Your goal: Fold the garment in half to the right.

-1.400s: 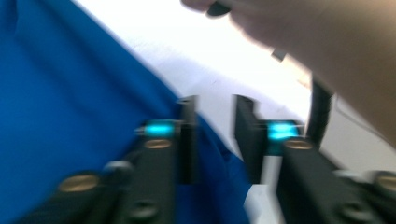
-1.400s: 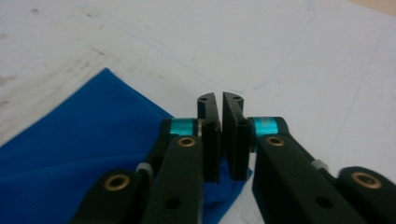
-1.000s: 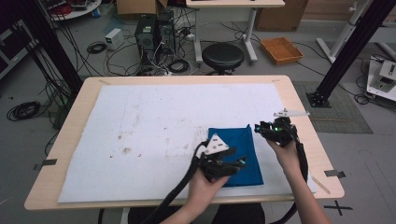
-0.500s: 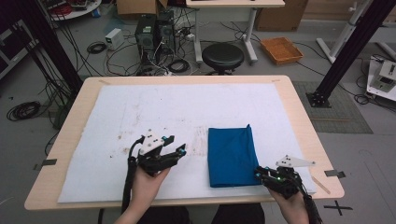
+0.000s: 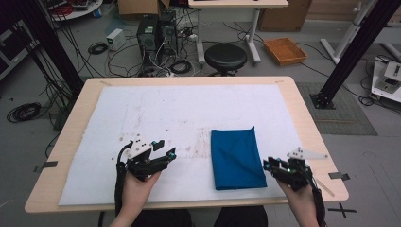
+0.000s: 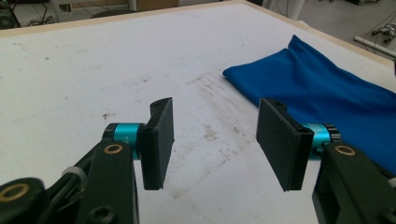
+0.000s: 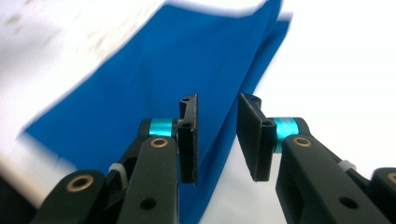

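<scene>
A blue folded cloth lies flat on the white mat, right of centre near the front edge. My left gripper hovers over bare mat to the cloth's left, jaws pointing towards it. In the left gripper view the left gripper is wide open and empty, with the cloth ahead at the right. My right gripper is at the cloth's front right corner. In the right gripper view the right gripper stands open with a narrower gap, holding nothing, above the cloth.
The mat covers most of a wooden table and carries brown stains near its middle. Beyond the far edge stand a black stool, computer cases and floor cables. A black frame post rises at the right.
A second ago both grippers were over the cloth. They have since drawn apart and back towards the front edge, left to the left and right to the right, leaving the cloth flat.
</scene>
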Action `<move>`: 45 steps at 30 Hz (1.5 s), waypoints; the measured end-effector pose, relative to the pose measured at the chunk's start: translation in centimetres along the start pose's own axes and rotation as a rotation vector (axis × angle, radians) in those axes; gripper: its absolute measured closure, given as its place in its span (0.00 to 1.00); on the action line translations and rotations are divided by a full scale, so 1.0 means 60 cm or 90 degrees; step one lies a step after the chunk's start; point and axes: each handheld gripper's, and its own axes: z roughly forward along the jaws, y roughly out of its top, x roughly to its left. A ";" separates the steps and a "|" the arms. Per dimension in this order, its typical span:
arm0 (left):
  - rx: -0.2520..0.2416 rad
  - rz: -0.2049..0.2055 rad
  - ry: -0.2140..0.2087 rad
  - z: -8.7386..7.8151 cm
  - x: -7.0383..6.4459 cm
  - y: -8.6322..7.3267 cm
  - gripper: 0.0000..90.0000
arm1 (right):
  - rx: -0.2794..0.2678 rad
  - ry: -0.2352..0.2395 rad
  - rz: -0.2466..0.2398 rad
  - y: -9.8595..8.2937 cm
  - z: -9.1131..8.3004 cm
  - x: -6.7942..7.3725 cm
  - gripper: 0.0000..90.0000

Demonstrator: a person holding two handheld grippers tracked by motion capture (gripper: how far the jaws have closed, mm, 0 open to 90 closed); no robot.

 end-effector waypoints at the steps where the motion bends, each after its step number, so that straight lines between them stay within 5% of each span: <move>1: 0.001 -0.002 0.001 0.000 0.001 -0.001 0.51 | -0.005 -0.007 0.003 0.017 0.009 -0.006 0.78; 7: 0.007 -0.009 0.008 0.001 0.012 -0.007 0.51 | -0.003 -0.012 0.020 0.094 0.090 -0.040 0.79; 12: 0.012 -0.014 0.012 0.000 0.019 -0.012 0.51 | 0.033 -0.065 -0.021 0.117 0.152 -0.039 0.81; 16: 0.018 -0.014 0.011 0.001 0.022 -0.015 0.51 | 0.061 -0.094 -0.052 0.117 0.181 -0.042 0.98; 25: 0.019 -0.020 0.017 -0.001 0.026 -0.019 0.51 | 0.031 -0.097 -0.007 0.101 0.175 -0.078 0.98; 33: 0.015 -0.023 0.023 0.001 0.035 -0.019 0.49 | 0.004 -0.111 0.022 0.090 0.160 -0.093 0.84; 45: 0.005 0.033 0.025 -0.013 0.089 -0.002 0.40 | -0.081 -0.042 0.038 0.074 0.067 -0.102 0.44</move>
